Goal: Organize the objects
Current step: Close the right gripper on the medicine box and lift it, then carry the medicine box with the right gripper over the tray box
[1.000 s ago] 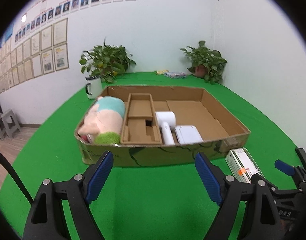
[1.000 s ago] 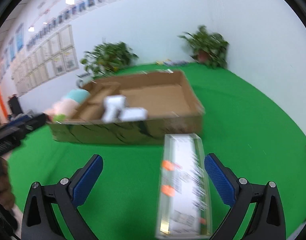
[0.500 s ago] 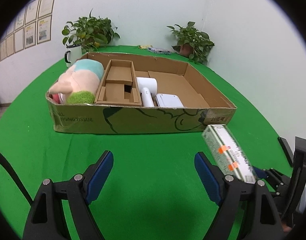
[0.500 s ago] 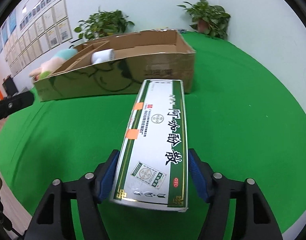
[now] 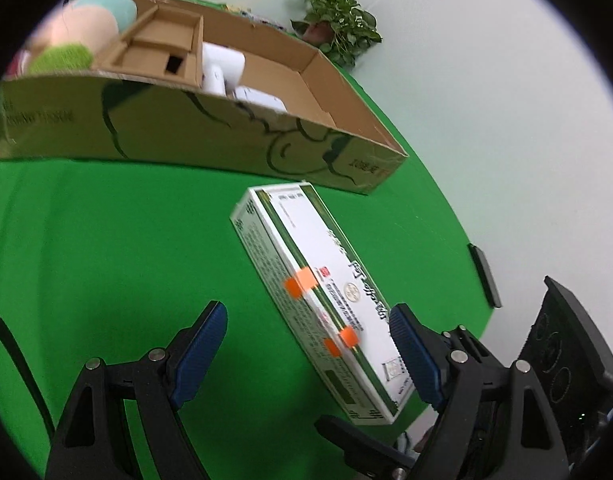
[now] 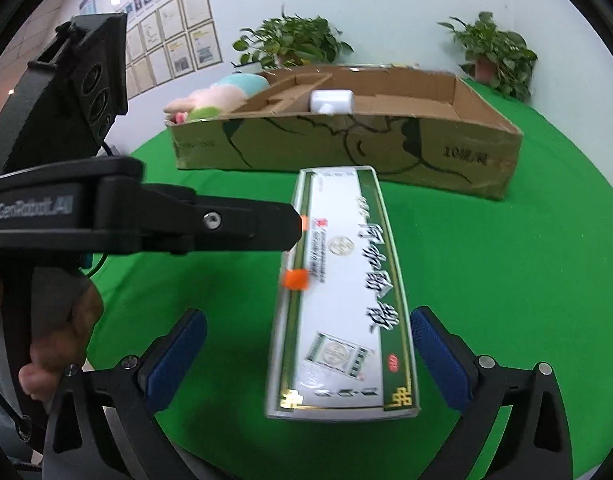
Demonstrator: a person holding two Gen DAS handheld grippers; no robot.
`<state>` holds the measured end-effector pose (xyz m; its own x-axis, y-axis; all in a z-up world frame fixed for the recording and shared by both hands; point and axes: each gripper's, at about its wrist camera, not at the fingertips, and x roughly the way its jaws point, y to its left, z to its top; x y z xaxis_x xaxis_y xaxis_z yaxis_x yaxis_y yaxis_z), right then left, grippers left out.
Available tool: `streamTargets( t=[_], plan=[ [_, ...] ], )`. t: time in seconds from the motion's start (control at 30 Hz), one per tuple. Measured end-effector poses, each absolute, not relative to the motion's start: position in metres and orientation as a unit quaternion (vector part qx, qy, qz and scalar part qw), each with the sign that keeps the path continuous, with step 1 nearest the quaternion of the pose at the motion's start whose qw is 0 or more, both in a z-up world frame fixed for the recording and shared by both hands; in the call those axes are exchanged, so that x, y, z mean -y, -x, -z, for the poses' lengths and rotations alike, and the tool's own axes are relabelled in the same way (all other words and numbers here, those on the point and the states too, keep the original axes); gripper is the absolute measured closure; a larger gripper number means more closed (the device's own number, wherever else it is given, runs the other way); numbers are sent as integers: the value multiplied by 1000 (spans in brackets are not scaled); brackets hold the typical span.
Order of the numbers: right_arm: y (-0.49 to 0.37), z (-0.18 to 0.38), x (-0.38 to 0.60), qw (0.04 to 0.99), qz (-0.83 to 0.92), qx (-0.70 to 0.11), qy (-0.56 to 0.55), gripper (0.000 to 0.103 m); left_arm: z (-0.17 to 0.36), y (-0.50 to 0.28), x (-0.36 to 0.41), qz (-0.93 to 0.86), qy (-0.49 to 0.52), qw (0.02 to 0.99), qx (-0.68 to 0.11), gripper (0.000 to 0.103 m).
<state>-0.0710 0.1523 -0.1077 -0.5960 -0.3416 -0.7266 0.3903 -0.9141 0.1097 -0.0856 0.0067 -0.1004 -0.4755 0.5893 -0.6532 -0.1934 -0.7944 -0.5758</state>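
Observation:
A long white-and-green medicine box (image 5: 326, 304) (image 6: 342, 300) with orange stickers appears to lie on the green table cloth (image 5: 106, 260), in front of the cardboard tray (image 5: 226, 148) (image 6: 346, 148). My right gripper (image 6: 306, 358) straddles its near end. Its jaws are opening and neither pad presses on the box. My left gripper (image 5: 308, 350) is open, with the box between its fingers close to the right pad (image 5: 414, 356). One of its black fingers (image 6: 226, 224) reaches the box's left edge in the right wrist view.
The tray holds a plush toy (image 5: 82, 28) (image 6: 218, 96), a cardboard insert (image 5: 162, 44) and white items (image 5: 222, 64) (image 6: 332, 100). Potted plants (image 5: 334, 28) (image 6: 294, 44) stand by the back wall. A hand (image 6: 58, 320) grips the left tool's handle.
The right gripper, shut on the medicine box half a second ago, now has its jaws spread. The left gripper tilted down and moved right, so the box now lies between its fingers.

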Motion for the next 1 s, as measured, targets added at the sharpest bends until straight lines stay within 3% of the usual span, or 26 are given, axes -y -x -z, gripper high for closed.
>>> streamTargets(
  t=[0.13, 0.2, 0.33, 0.47, 0.67, 1.0],
  plan=[
    [71, 110, -162, 195, 895, -21, -401, 6, 110, 89, -11, -812, 464, 254, 248, 21],
    [72, 112, -163, 195, 892, -23, -406, 22, 114, 90, -13, -806, 469, 257, 254, 22],
    [70, 111, -164, 179, 899, -25, -400, 40, 117, 89, -17, -799, 474, 264, 259, 28],
    [70, 111, -167, 189, 896, -4, -403, 42, 119, 87, -15, -796, 472, 267, 270, 28],
    [73, 109, -175, 209, 882, 55, -420, 43, 120, 86, -9, -795, 477, 256, 275, 47],
    [67, 101, -167, 201, 893, 30, -402, 44, 99, 76, -5, -814, 459, 253, 250, 57]
  ],
)
